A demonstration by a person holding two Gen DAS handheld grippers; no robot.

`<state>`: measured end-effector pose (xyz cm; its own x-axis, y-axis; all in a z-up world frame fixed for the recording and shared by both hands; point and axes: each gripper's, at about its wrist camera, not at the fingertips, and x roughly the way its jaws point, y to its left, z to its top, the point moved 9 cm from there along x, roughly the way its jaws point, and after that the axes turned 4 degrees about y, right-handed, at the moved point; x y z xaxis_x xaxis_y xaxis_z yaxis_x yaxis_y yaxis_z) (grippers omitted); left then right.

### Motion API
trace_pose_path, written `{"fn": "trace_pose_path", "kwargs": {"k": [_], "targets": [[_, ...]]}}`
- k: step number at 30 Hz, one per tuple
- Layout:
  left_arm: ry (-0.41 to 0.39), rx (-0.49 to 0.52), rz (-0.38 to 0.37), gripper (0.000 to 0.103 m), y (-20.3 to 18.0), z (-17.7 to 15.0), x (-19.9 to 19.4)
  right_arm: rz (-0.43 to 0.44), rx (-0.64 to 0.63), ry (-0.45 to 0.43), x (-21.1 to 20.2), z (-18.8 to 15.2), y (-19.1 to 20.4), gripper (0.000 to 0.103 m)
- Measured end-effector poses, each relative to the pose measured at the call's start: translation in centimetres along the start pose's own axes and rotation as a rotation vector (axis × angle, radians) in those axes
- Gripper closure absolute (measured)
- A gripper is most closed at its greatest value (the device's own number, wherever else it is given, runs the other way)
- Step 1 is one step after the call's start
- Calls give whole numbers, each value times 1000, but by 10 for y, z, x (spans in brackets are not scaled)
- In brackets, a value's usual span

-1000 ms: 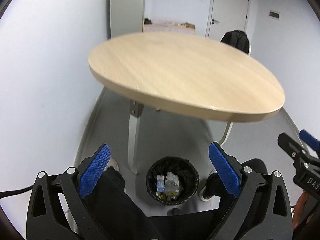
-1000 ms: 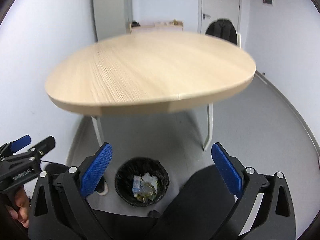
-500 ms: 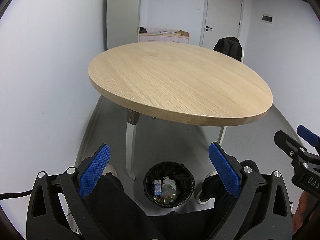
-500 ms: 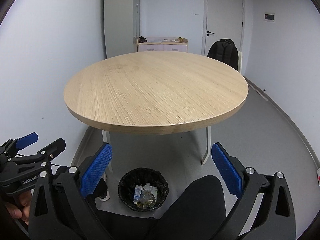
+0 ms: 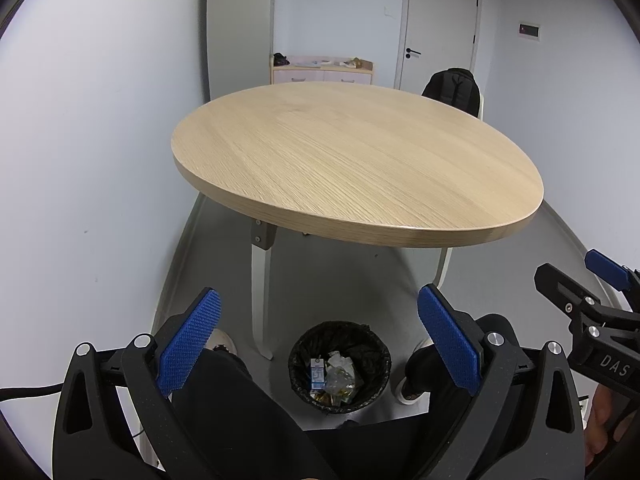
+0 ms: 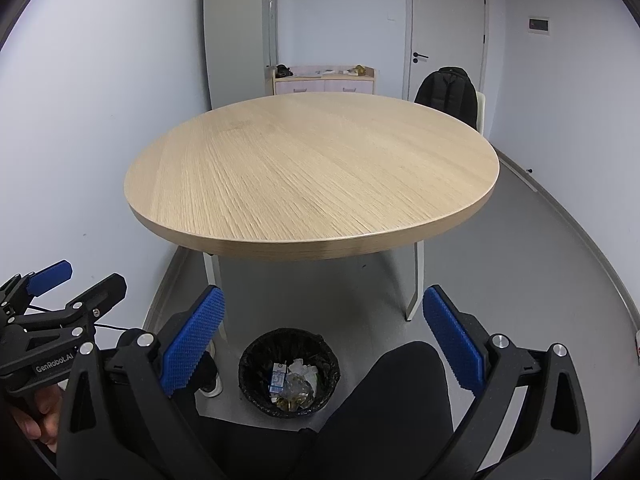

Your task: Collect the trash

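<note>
- Left gripper [image 5: 318, 312]: I see both blue-padded fingers spread wide apart with nothing between them. It hangs above the person's dark-clothed lap, aimed down at the floor in front of the table.
- Right gripper [image 6: 323, 310]: its fingers are likewise spread wide and hold nothing. In the left wrist view its black body shows at the right edge; in the right wrist view the left unit shows at the left edge, held by a hand [image 6: 38, 420].
- Trash bin [image 5: 340, 362]: a round bin with a black liner stands on the grey floor, near the operator, between the person's two legs and just beside the near-left table leg [image 5: 261, 288].
- Trash [image 5: 332, 376]: crumpled clear wrapping, a small blue-and-white carton and some gold-coloured scraps lie inside the bin.
- Table [image 6: 312, 172]: a round light-wood top on white legs, its top bare, just beyond the bin.
- Far side: a chair with a black jacket [image 6: 448, 94] draped on it stands behind the table on the right; a low pale cabinet [image 6: 324, 80] stands against the far wall, beside a closed door [image 6: 444, 28].
</note>
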<state>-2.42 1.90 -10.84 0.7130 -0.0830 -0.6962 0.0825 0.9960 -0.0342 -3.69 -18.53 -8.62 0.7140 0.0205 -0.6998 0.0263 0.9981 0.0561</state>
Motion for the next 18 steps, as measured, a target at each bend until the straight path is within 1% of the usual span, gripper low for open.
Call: {"fn": "trace_pose_path", "kwargs": {"k": [18], "targets": [[5,2,2,6,0,0,0,0,0,15,4,-1,1,8]]}}
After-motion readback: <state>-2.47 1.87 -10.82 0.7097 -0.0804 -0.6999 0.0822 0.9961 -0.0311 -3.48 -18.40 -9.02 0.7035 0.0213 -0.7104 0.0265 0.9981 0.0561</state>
